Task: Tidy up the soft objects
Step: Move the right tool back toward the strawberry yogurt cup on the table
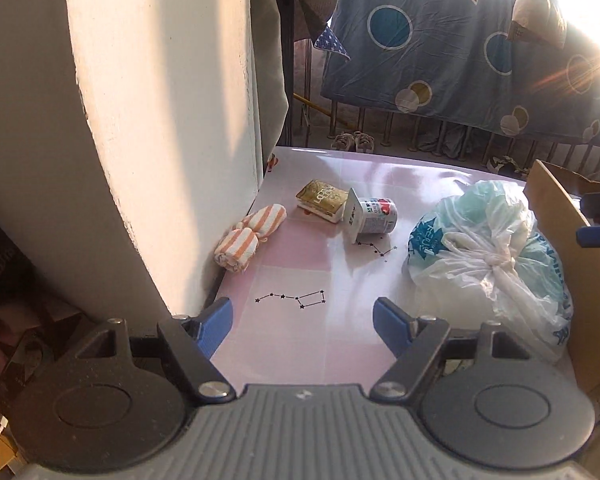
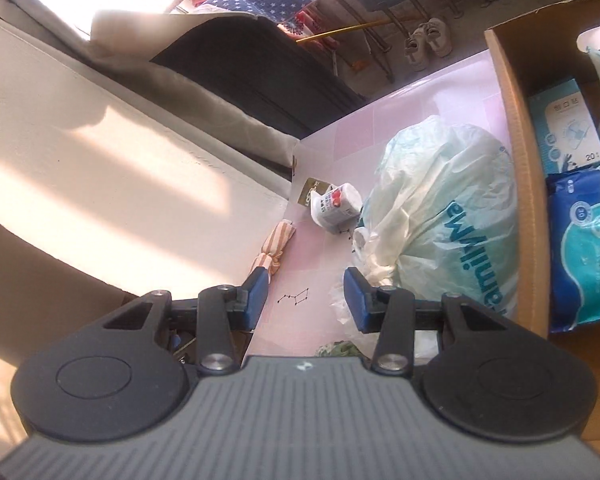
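We saw the rolled orange-striped socks [image 1: 246, 236] lying on the pink table [image 1: 300, 272], tucked right against the cream wall [image 1: 152, 120], their long axis running along that wall, away from us toward the far edge. The knotted plastic bag [image 1: 488, 252] sat on the table's right side, pressed against the cardboard box [image 1: 556, 240], its tied knot facing us in the left wrist view. Between socks and bag lay a gold packet [image 1: 322, 198] and a tipped yogurt cup [image 1: 374, 216], its foil lid toward the packet. Our left gripper [image 1: 304, 312] hung tilted down over the near table edge, jaws wide apart with nothing between them. Our right gripper [image 2: 304, 292] was rolled sideways, pointing down, jaws partly apart and empty, the right finger [image 2: 356, 300] just beside the bag. Inside the box we made out wet-wipe packs [image 2: 580, 248].
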A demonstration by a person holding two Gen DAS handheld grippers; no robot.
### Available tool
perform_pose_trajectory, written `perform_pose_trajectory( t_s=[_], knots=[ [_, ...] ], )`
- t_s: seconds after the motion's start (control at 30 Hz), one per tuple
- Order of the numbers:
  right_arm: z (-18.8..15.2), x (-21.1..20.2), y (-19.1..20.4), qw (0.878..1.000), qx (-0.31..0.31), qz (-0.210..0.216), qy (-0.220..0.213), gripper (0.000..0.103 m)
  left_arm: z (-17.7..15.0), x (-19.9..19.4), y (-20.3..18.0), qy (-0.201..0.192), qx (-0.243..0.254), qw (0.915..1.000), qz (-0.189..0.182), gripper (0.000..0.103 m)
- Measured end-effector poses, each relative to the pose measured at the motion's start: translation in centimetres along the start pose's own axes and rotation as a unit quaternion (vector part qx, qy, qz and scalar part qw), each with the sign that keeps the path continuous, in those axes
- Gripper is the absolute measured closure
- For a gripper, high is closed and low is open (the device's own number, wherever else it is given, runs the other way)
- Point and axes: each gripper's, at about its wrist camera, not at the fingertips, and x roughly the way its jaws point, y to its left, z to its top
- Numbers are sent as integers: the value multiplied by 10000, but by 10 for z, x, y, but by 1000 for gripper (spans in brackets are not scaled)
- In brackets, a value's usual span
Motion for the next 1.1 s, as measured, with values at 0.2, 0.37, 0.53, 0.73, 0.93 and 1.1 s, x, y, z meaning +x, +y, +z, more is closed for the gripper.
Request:
perform_pose_trajectory(
  t_s=[0.2,0.37,0.53,0.73,0.93,1.1],
  knots=[
    [-35,44,9,9988,90,216,425,62,-33,11,3,331,-258,9984,-369,28],
    [-63,63,-1,9970,384,237,632,62,-52,19,-6,721,-378,9936,-776,37],
    [-64,72,-3,9964,466,157,696,61,-53,25,-10,711,-381,9940,-743,42],
    [-25,76,31,9984,-80,95,559,60,-19,41,-9,454,-272,9970,-565,43],
    [46,117,65,9933,-881,-536,523,56,15,70,-3,335,-252,9986,-309,43],
    [91,190,54,9810,-1287,-1174,852,37,20,96,20,638,-688,9956,-16,43]
  ],
)
